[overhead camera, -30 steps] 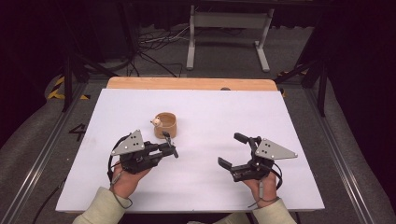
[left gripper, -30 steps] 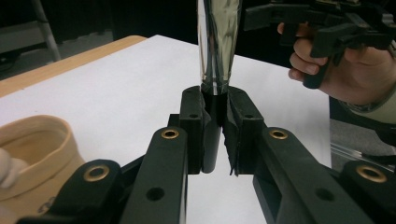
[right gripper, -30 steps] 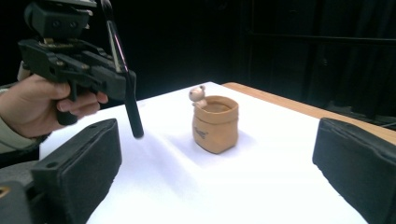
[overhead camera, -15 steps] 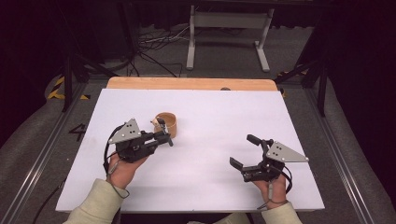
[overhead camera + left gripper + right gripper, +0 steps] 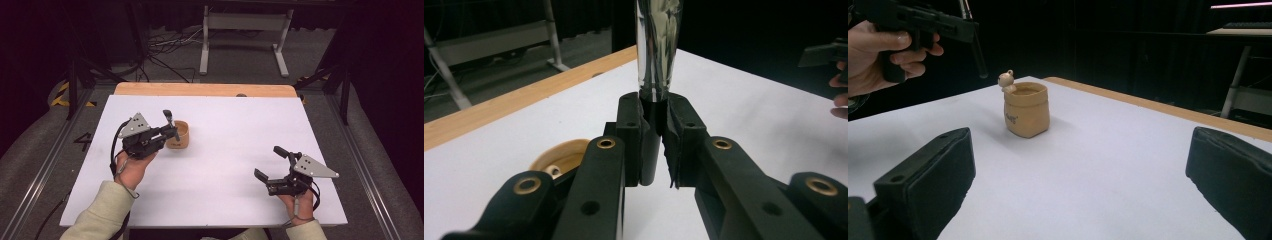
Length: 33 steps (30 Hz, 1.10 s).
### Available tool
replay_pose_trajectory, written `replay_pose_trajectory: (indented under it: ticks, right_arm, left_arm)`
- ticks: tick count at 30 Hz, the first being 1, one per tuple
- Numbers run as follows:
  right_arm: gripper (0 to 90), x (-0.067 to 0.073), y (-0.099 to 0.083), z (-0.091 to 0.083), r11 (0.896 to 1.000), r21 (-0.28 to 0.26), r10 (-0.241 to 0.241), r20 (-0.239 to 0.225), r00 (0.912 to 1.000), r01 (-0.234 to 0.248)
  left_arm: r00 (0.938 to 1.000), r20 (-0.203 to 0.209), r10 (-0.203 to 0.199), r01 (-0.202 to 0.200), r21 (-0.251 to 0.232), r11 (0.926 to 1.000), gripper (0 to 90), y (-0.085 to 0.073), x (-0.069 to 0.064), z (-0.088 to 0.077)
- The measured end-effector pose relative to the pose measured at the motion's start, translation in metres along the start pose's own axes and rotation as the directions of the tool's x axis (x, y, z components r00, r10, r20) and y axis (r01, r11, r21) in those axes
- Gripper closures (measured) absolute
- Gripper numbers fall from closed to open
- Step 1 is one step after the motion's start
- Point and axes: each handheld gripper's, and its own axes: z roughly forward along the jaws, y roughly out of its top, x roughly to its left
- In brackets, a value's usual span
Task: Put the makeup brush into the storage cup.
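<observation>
Holding a slim shiny utensil (image 5: 169, 119) upright in the left tool (image 5: 172, 131), just beside and above the tan cup (image 5: 178, 135) on the white counter (image 5: 225, 165). Seen from the high view: right tool (image 5: 270, 164) parked near the front right corner, well apart from the cup, jaws spread wide, nothing between them. Best kept there, clear of the work.

Looking along the left tool (image 5: 655, 127): jaws closed tight on the dark lower end of the utensil (image 5: 657, 45), the mirrored handle rising straight up out of frame. Which kind of utensil, spoon or fork, cannot be told; working end hidden. Cup (image 5: 559, 160) low and left, mouth open, partly behind a jaw. Likely step, judged from this pose: bring the utensil over the cup mouth and lower it in. Worth keeping the grip firm, since a polished stem may slip or swing, and worth centring over the opening before descending so the rim is not clipped and the light cup not tipped.

Looking along the right tool (image 5: 1078, 175): both pads far apart, empty. Cup (image 5: 1026, 110) upright mid-counter, a small figure (image 5: 1007, 80) perched on its rim. Left tool (image 5: 923, 25) high at left, the utensil (image 5: 977, 47) hanging above and short of the cup. Approach from the side away from the figure advised.
</observation>
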Motion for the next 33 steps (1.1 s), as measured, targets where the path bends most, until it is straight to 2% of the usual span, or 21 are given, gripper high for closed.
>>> replay_pose_trajectory:
  ticks: [9, 12, 14, 17, 20, 28, 33]
  right_arm:
    - [0.0, 0.002, 0.001, -0.001, 1.0, -0.017, 0.009, -0.02, 0.9998, -0.009]
    - [0.0, 0.002, 0.001, -0.001, 1.0, -0.024, 0.009, -0.028, 0.9996, -0.01]
    - [0.0, 0.002, 0.002, -0.002, 1.0, -0.025, 0.007, -0.029, 0.9996, -0.008]
    - [0.0, 0.002, 0.001, -0.002, 0.999, -0.035, 0.013, -0.037, 0.9992, -0.014]
    - [0.0, 0.002, 0.001, -0.002, 0.999, -0.037, 0.013, -0.038, 0.9992, -0.014]
    - [0.0, 0.002, -0.001, -0.002, 0.999, -0.027, 0.022, -0.045, 0.9988, -0.024]
    - [0.0, 0.002, 0.0, -0.003, 0.999, -0.038, 0.024, -0.051, 0.9984, -0.025]
  left_arm:
    - [0.9979, -0.06, -0.026, 0.026, 0.003, 0.9996, 78.9, 0.008, 0.008, 0.008]
    - [0.9947, -0.092, -0.047, 0.046, -0.005, 0.9989, 78.9, 0.008, 0.012, 0.012]
    - [0.9939, -0.096, -0.055, 0.055, -0.001, 0.9985, 78.9, 0.009, 0.013, 0.012]
    - [0.9908, -0.128, -0.045, 0.046, 0.0, 0.999, 78.9, 0.009, 0.016, 0.017]
    - [0.9898, -0.135, -0.044, 0.044, -0.005, 0.999, 78.9, 0.009, 0.017, 0.019]
    - [0.9809, -0.181, -0.07, 0.067, -0.023, 0.9975, 78.8, 0.007, 0.023, 0.025]
    - [0.9803, -0.185, -0.068, 0.064, -0.028, 0.9976, 78.9, 0.005, 0.024, 0.029]
